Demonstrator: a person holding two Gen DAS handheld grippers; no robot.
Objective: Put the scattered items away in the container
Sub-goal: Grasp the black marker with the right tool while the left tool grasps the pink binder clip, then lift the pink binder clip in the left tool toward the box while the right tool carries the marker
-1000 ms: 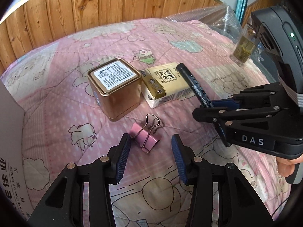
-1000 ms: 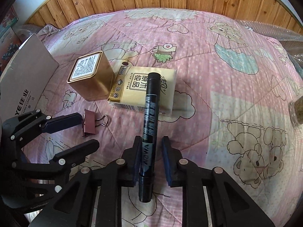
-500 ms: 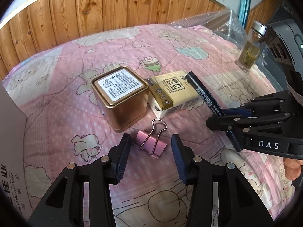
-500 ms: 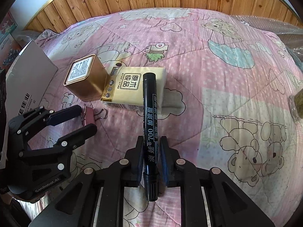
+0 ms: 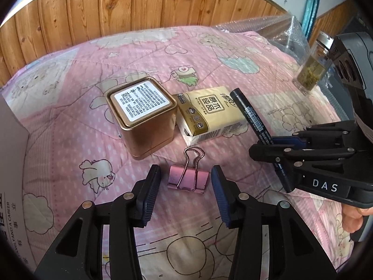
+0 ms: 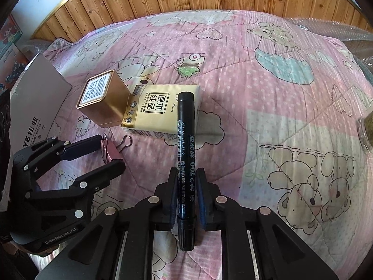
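Jaws of the left gripper (image 5: 186, 184) gape around a small pink metal binder clip (image 5: 188, 179), light, stiff, best pinched across its body, while the right gripper (image 6: 186, 192) clamps a black marker pen (image 6: 185, 154).

A pink quilt (image 5: 209, 53) printed with cartoon bears covers the bed, backed by a wooden plank wall (image 5: 139, 2). A glass jar (image 5: 313, 67) of yellow-green contents stands near bubble wrap (image 5: 277, 30) at the far right.

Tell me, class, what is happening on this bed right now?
A person works two handheld grippers over a pink cartoon quilt. The right gripper is shut on a black marker pen. The left gripper is open astride a pink binder clip, not gripping it. A gold square tin and a yellow tissue pack lie untouched.
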